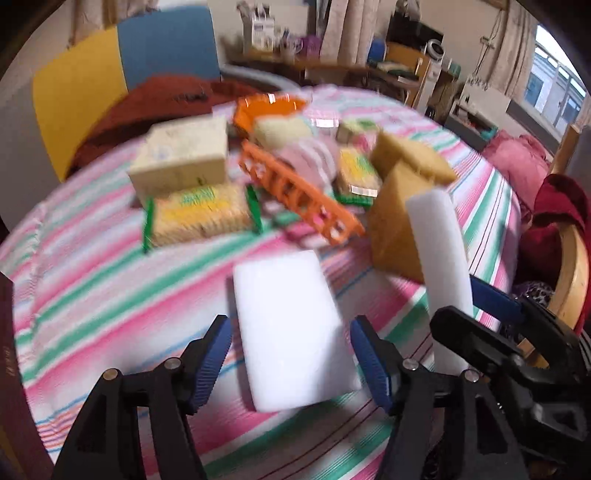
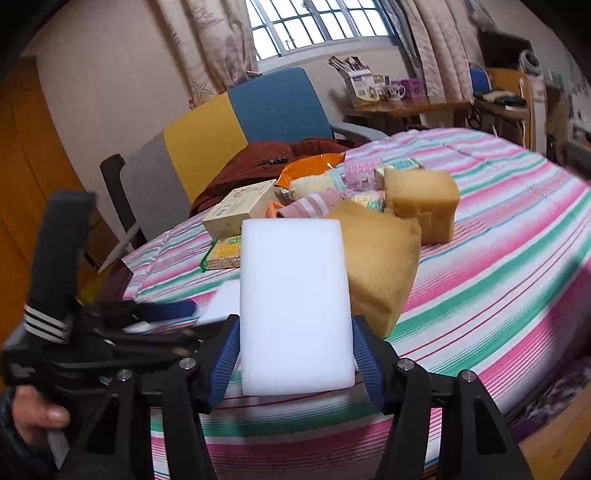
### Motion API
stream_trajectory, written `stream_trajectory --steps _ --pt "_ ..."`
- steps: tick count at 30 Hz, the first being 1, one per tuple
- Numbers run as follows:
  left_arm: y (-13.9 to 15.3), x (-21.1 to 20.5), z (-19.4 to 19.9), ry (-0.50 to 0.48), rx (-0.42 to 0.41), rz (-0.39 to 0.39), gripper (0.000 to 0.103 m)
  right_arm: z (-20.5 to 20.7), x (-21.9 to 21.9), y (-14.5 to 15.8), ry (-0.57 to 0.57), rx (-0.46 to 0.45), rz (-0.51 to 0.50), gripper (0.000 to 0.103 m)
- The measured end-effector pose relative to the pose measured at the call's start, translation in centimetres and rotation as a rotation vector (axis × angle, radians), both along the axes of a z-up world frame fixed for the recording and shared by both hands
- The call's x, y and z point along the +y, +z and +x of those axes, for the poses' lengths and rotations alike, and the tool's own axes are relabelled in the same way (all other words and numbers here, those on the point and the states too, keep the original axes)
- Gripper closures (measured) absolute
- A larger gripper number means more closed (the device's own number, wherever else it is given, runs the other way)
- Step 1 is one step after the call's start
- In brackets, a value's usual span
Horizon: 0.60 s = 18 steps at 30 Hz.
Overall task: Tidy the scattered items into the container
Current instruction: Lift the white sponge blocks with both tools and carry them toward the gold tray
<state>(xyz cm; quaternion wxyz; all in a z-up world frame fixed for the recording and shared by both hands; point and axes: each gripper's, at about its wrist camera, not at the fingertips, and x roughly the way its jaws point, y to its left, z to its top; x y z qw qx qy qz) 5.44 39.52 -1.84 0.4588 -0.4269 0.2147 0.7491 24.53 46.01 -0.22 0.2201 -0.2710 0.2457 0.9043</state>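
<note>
Daylight comes through a barred window [image 2: 314, 26] with pale curtains [image 2: 218, 48]. A blue and yellow chair [image 2: 258, 114] stands behind the striped tablecloth [image 2: 498, 258].

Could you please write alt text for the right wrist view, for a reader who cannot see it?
The right gripper holds a white foam block upright between its blue fingers above a pink-and-green striped tablecloth. Behind lie tan sponges, a cream box and a wafer pack; the left gripper reaches in beside it.
</note>
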Motion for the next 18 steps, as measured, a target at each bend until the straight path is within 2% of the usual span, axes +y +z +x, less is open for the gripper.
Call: stream_trajectory --steps 2,4,7,12,15,18 --pt "-0.3 0.3 0.3 -0.027 -0.001 -0.012 0.035 -0.2 0.0 -0.1 -0.003 -0.011 0.001 0.042" --pt "-1.4 1.0 0.6 -0.029 0.009 -0.062 0.035 -0.2 0.0 -0.3 -0.005 -0.013 -0.008 0.042" --pt "-1.7 1.4 1.4 -0.024 0.065 -0.086 0.033 -0.3 -0.2 -0.2 -0.003 -0.023 0.002 0.042" --pt "-2.1 0.4 -0.2 0.051 0.019 -0.066 0.035 -0.2 -0.3 0.1 0.003 -0.034 0.019 0.042" --pt "-2.2 -0.7 -1.1 0.065 -0.059 -0.034 0.035 -0.3 -0.7 0.1 0.007 -0.049 0.039 0.041" --pt "-1.8 -1.8 -0.7 0.071 -0.048 -0.008 0.035 -0.6 -1.3 0.2 0.011 -0.059 0.064 0.042"
